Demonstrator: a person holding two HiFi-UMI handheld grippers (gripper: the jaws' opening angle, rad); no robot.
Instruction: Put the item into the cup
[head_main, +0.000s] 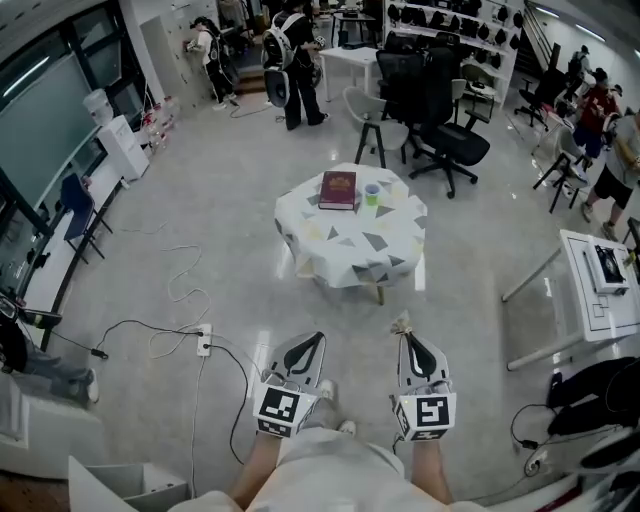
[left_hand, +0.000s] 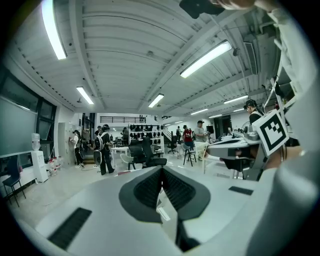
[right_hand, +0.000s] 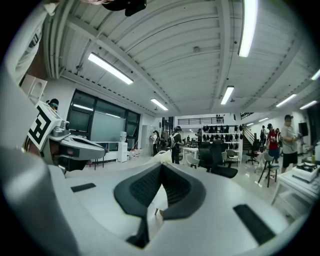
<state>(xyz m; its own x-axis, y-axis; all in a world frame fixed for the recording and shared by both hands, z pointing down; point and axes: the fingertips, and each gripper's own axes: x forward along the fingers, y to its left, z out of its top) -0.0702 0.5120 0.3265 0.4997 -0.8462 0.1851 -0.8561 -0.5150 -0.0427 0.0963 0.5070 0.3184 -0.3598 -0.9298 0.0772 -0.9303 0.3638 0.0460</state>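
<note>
A green cup stands beside a dark red book on a small table with a patterned cloth, well ahead of me on the floor. My right gripper is held low near my body, shut on a small pale item. In the right gripper view that item pokes out past the closed tips of the right gripper. To its left, my left gripper is shut with nothing in it. The left gripper points level into the room. Both grippers are far short of the table.
A power strip with trailing cables lies on the floor at my left. Black office chairs stand behind the table. A white desk and dark bags are at my right. People stand at the back of the room.
</note>
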